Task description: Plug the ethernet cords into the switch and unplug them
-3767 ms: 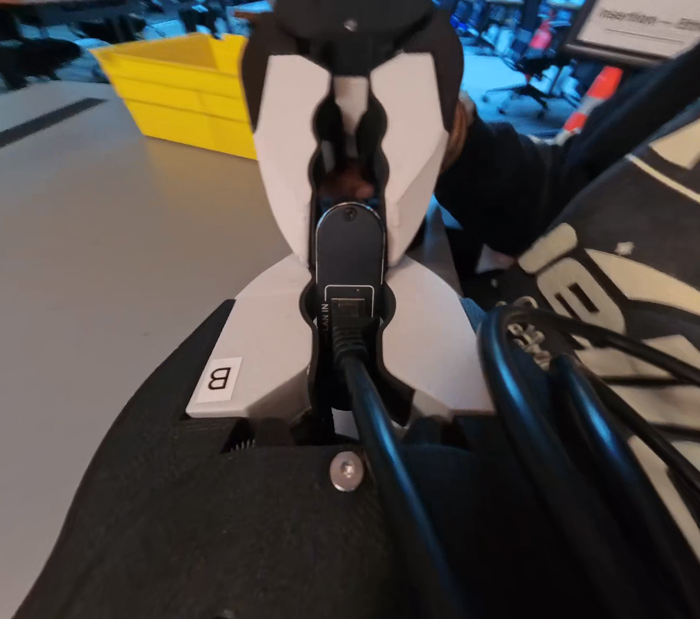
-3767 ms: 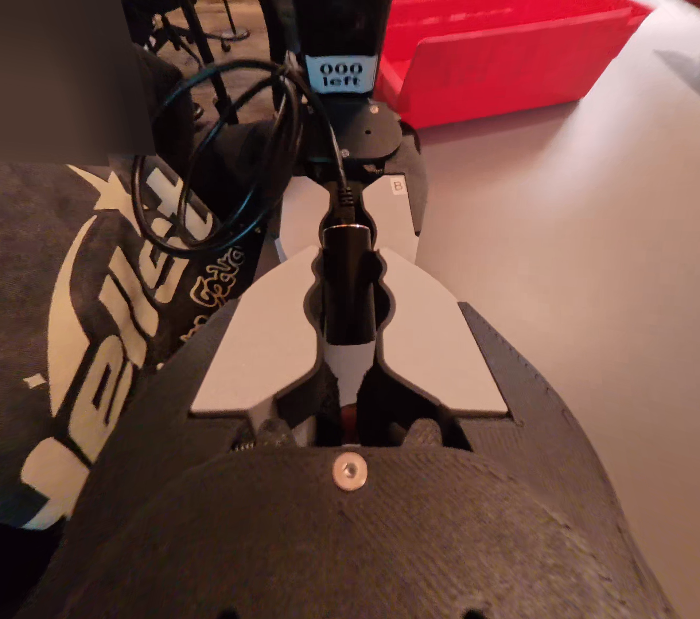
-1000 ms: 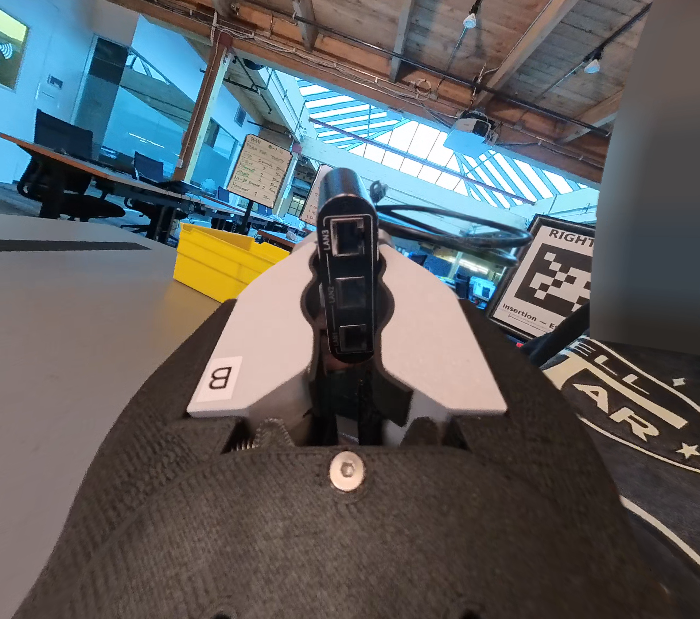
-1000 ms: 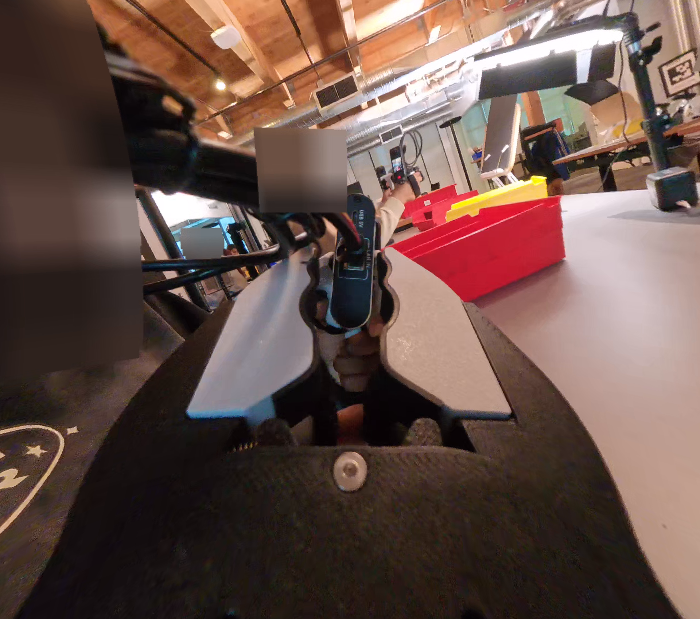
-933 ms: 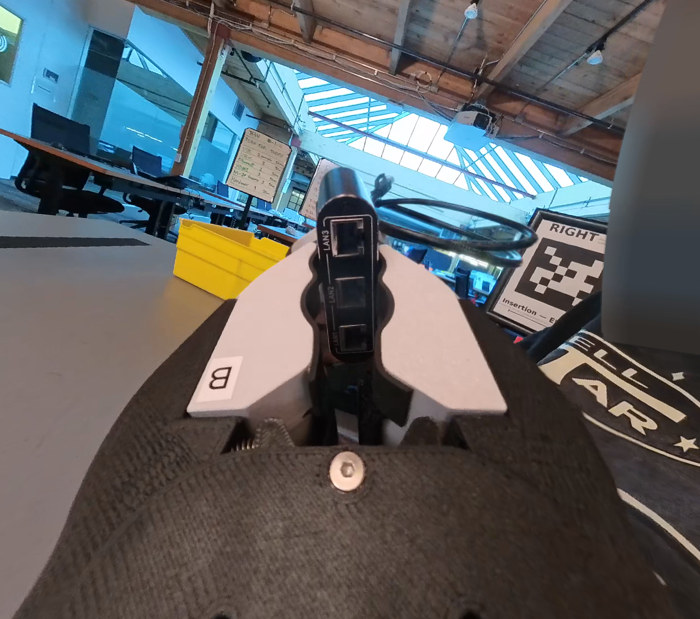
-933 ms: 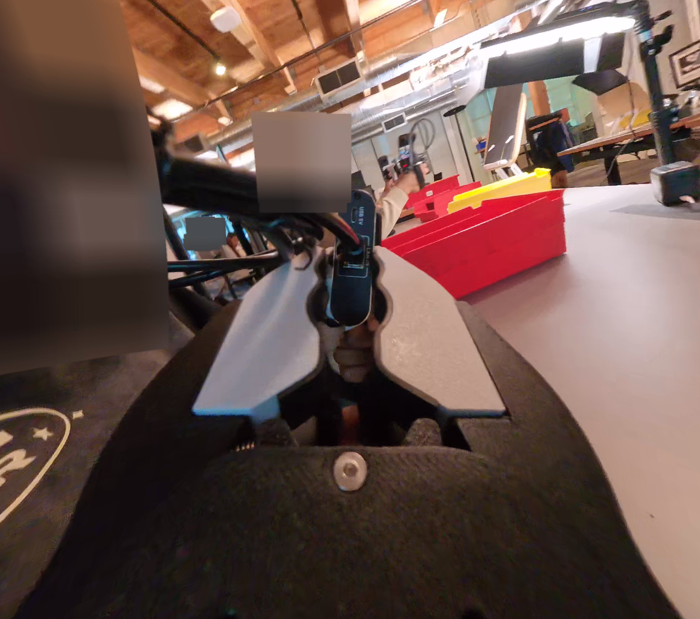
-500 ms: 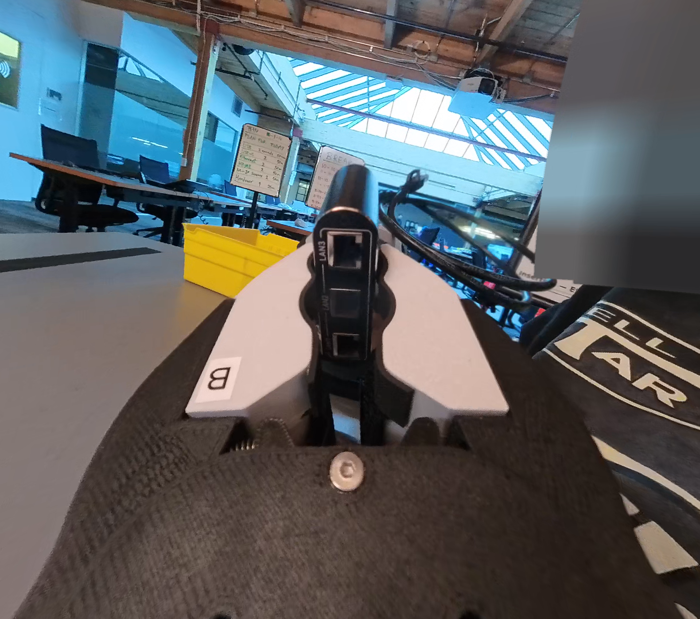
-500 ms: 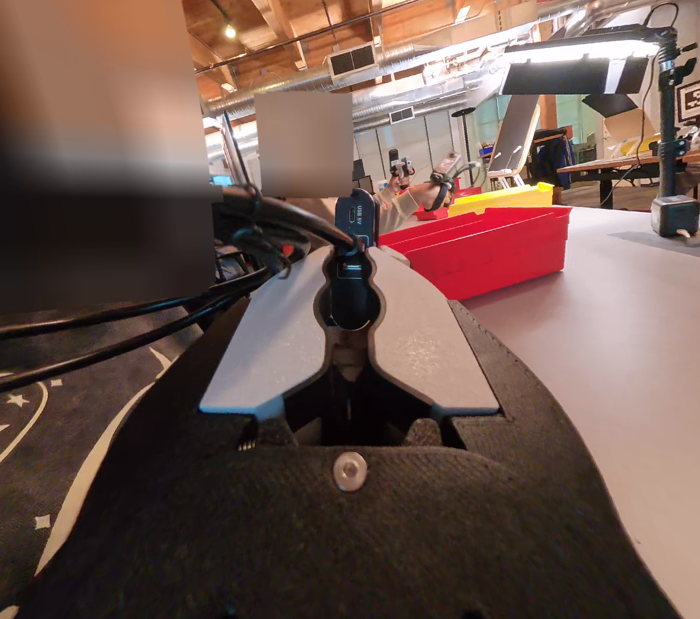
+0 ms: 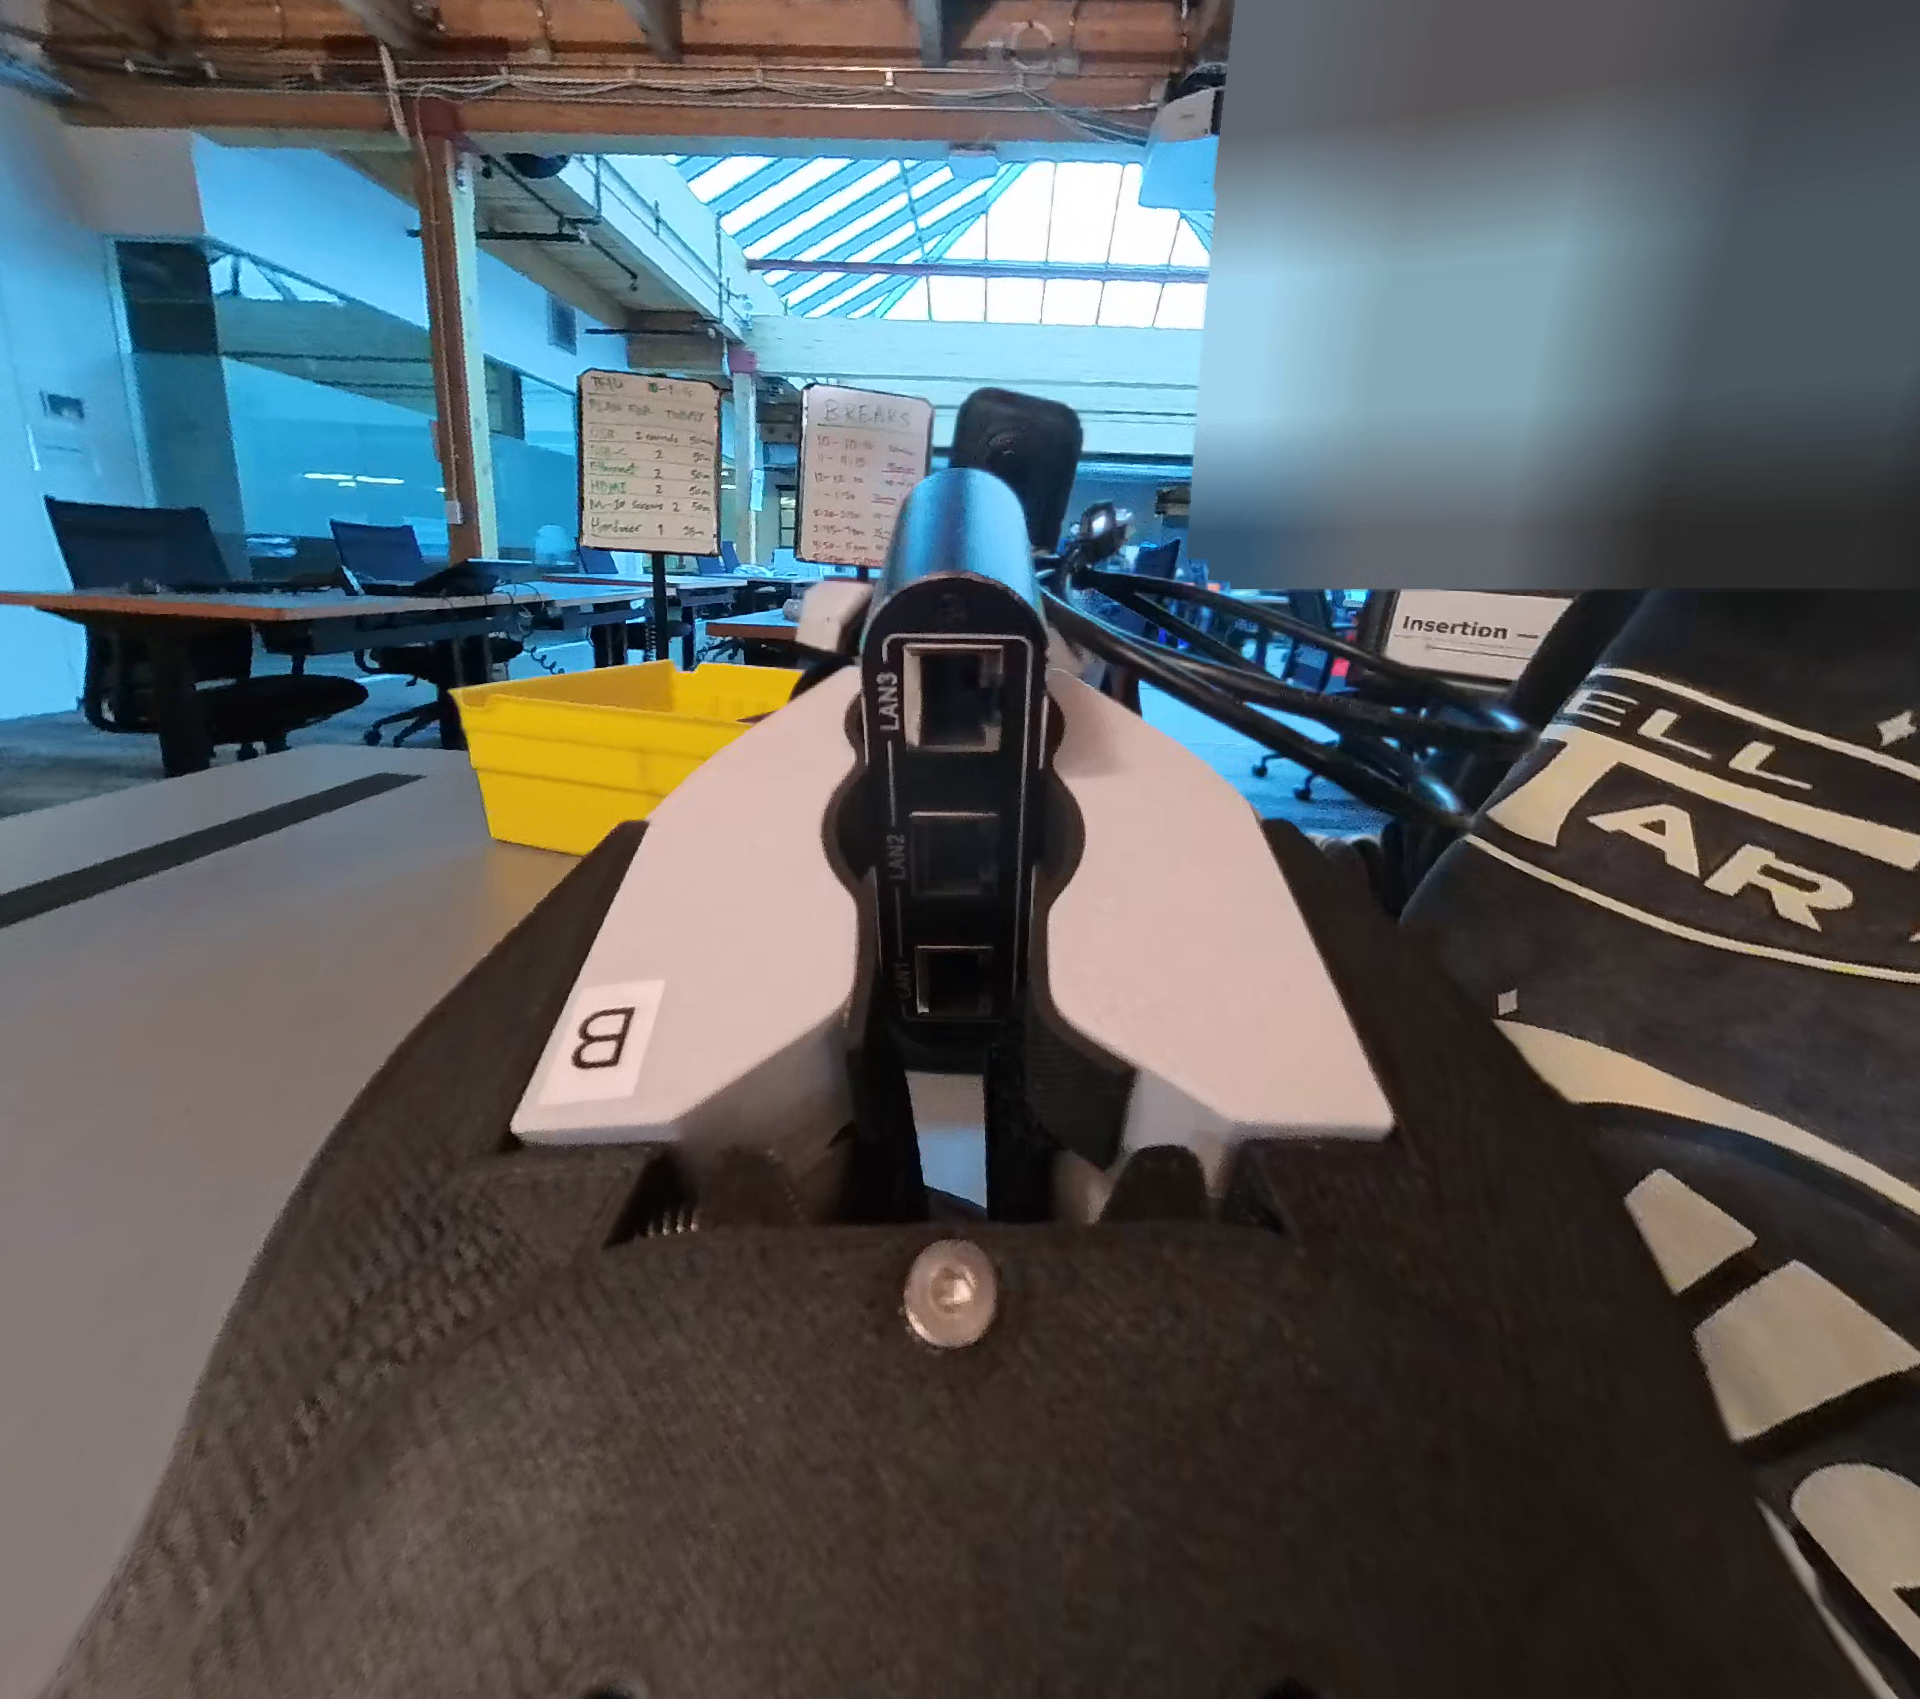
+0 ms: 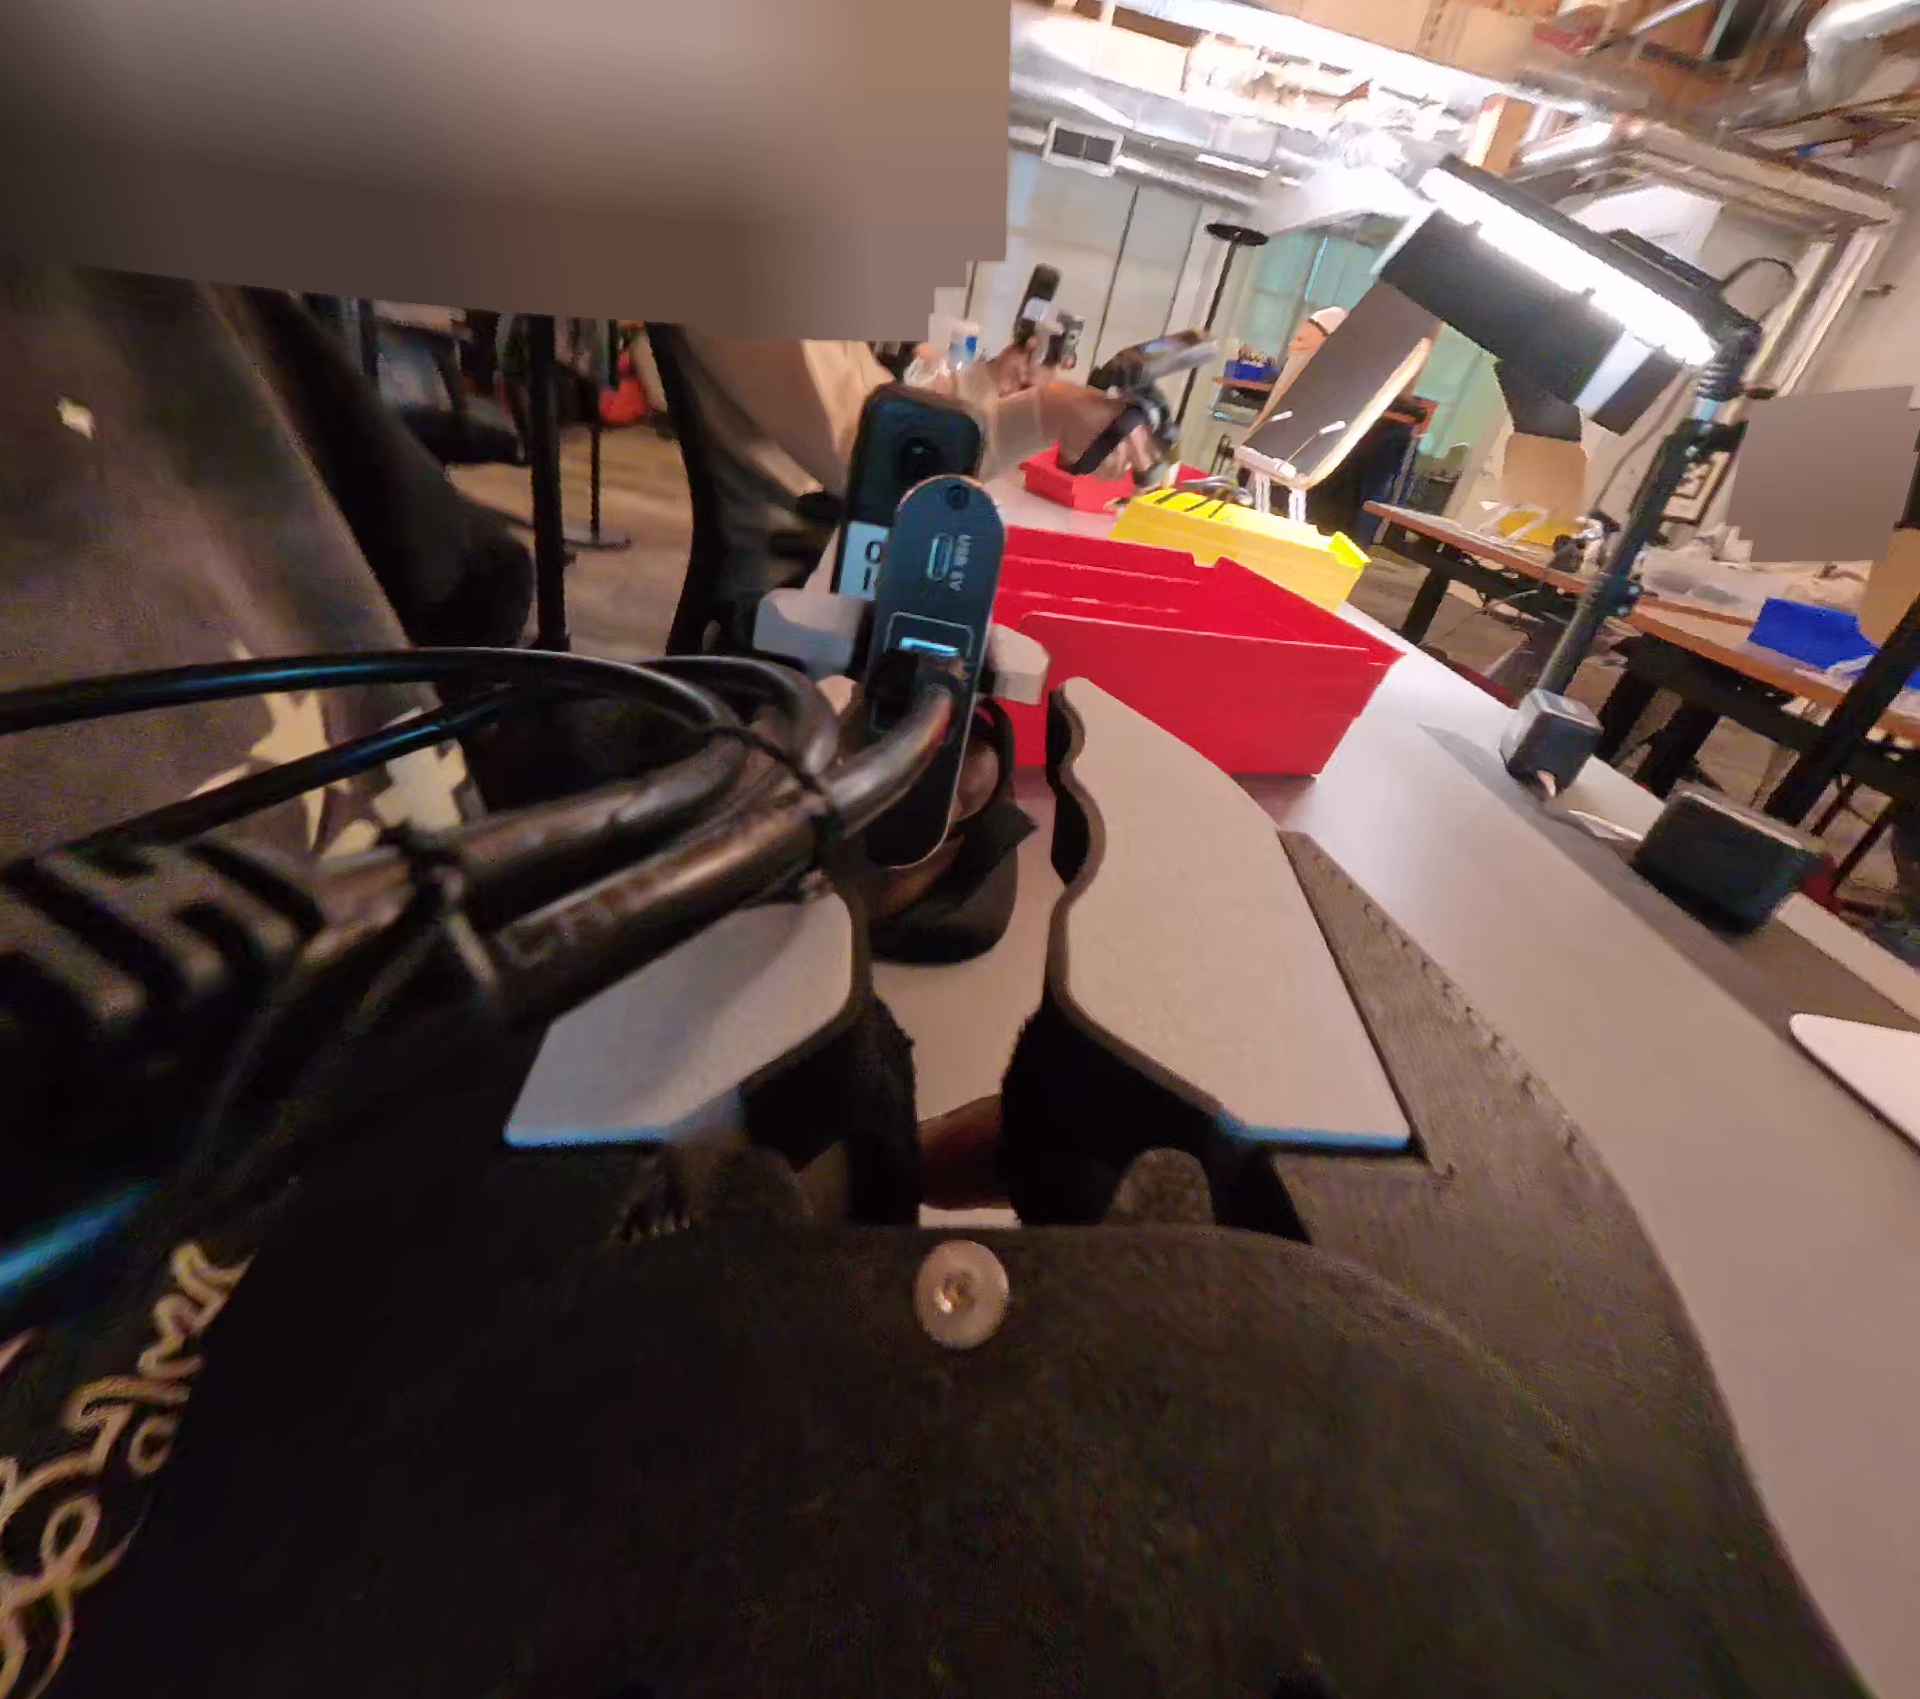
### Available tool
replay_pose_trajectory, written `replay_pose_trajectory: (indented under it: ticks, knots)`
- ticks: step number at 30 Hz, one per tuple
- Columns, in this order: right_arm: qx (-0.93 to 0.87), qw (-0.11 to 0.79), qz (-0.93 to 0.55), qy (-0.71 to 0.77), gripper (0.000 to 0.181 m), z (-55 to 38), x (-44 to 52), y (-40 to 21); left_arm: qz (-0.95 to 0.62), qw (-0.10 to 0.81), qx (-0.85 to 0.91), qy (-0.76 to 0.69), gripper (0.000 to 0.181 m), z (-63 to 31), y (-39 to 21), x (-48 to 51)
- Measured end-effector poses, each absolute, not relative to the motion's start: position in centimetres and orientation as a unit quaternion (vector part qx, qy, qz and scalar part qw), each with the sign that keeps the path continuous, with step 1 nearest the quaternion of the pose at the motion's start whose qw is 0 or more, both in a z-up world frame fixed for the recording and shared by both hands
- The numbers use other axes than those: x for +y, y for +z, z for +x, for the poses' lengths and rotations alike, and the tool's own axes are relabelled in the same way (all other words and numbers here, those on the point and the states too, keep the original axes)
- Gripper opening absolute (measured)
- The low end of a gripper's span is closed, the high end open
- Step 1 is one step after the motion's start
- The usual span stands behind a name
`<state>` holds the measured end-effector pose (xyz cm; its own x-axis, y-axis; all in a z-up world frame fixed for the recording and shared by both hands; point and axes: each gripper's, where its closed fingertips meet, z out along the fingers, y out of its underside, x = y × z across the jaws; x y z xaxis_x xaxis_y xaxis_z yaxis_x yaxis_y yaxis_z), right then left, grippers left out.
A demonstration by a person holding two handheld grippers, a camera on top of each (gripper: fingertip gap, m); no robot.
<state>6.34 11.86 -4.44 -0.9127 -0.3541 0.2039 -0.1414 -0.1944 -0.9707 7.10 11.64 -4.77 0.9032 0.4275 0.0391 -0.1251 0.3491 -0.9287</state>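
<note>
**Right tool lets go; switch rests in the left tool alone**

Now the right tool (image 10: pixel 951 911) no longer grips anything. Half a second ago its two grey fingers were closed around the cord end of the switch. Here they stand apart, with bare table showing between them. The switch (image 10: pixel 933 610) sits just beyond their tips, touching neither as far as we can see. The left tool (image 9: pixel 956 704) stays clamped on the switch (image 9: pixel 961 828) from both sides. It holds the switch upright in the air above the table (image 9: pixel 208 974), near the edge where the person stands. Both views have also dropped from the ceiling to roughly level.

We read this as a handover completed. The left tool keeps the switch steady, and the right tool is free to go for a plug. The bundled cord (image 10: pixel 623 818) lies across the right tool's left finger, and a ribbed plug end (image 10: pixel 125 953) sits at the view's left edge, blurred. That end is probably what gets picked up next.

Counted, we have:
- One switch.
- Two tools.
- Three ports on the face turned to the left wrist view, all empty.
- One port on the opposite face, filled by a black cord, with one small slot above it.
- One tied bundle of cord. We cannot tell whether its strands belong to one cord or several.
- One yellow bin (image 9: pixel 582 745) in the left wrist view, at the far edge of the table.
- Two red bins, a near one (image 10: pixel 1195 662) and a farther one (image 10: pixel 1081 475), and one other yellow bin (image 10: pixel 1236 548), all in the right wrist view.
</note>
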Motion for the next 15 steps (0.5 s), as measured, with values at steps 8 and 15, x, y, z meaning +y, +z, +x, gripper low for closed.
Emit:
replay_pose_trajectory:
  ticks: [8, 15]
  knots:
    - [0.625, 0.006, -0.284, -0.727, 0.017, 8.9, 12.6, -4.1, -0.565, 0.796, -0.085, 0.2, 0.026, 8.3, -4.9, 12.7]
    - [0.653, -0.033, -0.315, -0.688, 0.016, 9.2, 12.8, -4.7, -0.566, 0.794, -0.061, 0.213, 0.025, 9.0, -4.8, 13.0]
